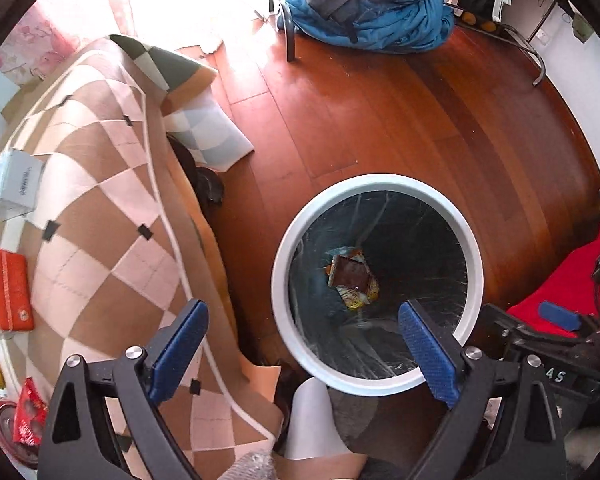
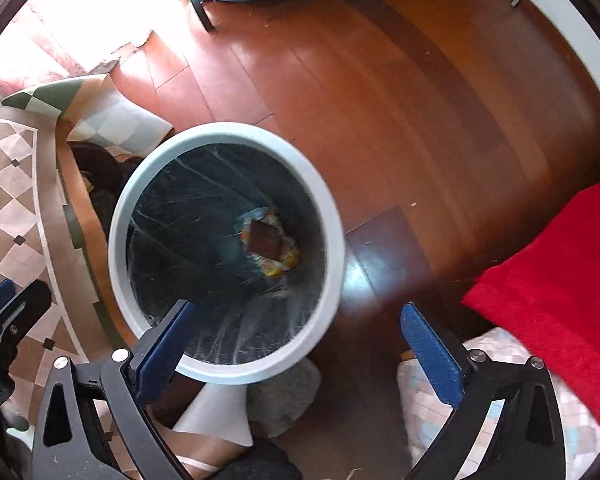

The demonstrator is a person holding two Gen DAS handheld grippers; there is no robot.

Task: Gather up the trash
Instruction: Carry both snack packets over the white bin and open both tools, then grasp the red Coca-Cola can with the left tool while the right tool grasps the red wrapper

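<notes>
A round bin with a pale blue rim (image 1: 278,276) and a dark liner stands on the wooden floor. Wrappers (image 1: 352,278) lie at its bottom, a brown one on top of yellow ones. The bin rim (image 2: 116,224) and the wrappers (image 2: 268,242) also show in the right wrist view. My left gripper (image 1: 302,334) is open and empty above the bin's near edge. My right gripper (image 2: 296,338) is open and empty above the bin's near right edge. The right gripper's blue pad (image 1: 560,314) shows at the far right of the left wrist view.
A table under a checked brown cloth (image 1: 100,208) stands to the left, with a white box (image 1: 14,188), an orange box (image 1: 10,290) and a red packet (image 1: 30,414) on it. A red cloth (image 2: 560,272) lies right. A chair with blue clothes (image 1: 380,20) stands behind.
</notes>
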